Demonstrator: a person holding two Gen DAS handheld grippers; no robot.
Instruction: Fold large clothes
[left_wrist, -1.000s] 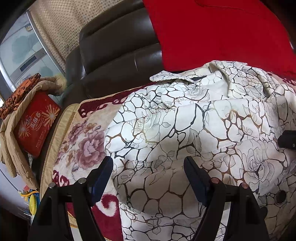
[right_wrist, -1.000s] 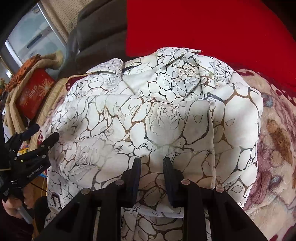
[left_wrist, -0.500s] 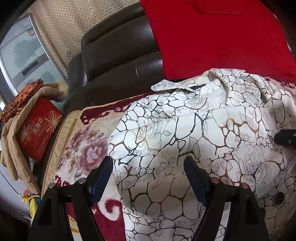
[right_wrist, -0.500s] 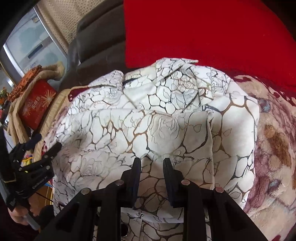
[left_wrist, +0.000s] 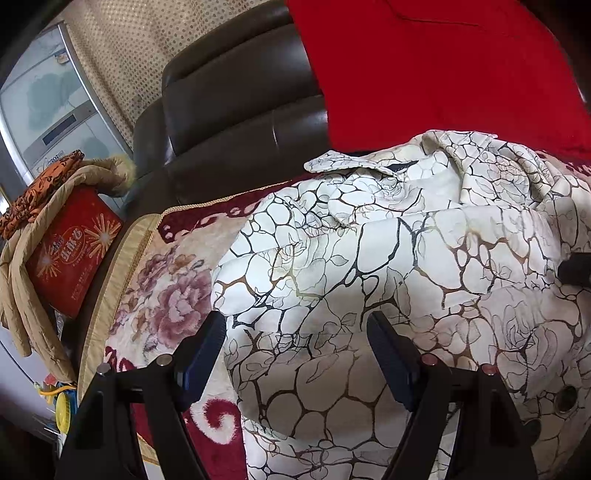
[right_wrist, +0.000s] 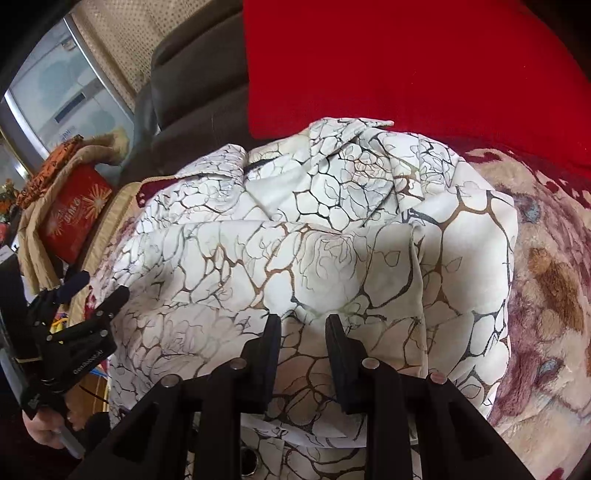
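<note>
A white coat with a black and gold crackle and rose print (left_wrist: 388, 258) lies on the sofa seat, sleeves folded in over the body, collar toward the backrest. It also fills the right wrist view (right_wrist: 314, 258). My left gripper (left_wrist: 295, 328) is open wide and empty, hovering above the coat's near left part. My right gripper (right_wrist: 303, 325) is partly open, jaws a small gap apart, empty, just above the coat's near middle. The left gripper shows at the left in the right wrist view (right_wrist: 92, 288). A tip of the right gripper shows at the right edge of the left wrist view (left_wrist: 576, 271).
The coat rests on a floral red and beige blanket (left_wrist: 162, 295) over a dark leather sofa (left_wrist: 240, 122). A red cloth (left_wrist: 443, 74) drapes the backrest. A tan jacket (left_wrist: 26, 295) and a red box (left_wrist: 70, 251) sit at the left armrest. Coat buttons (left_wrist: 563, 398) lie near right.
Both grippers have drawn back and up a little from the coat, so more of the backrest shows. The jaws have kept the same openings. The coat has not moved.
</note>
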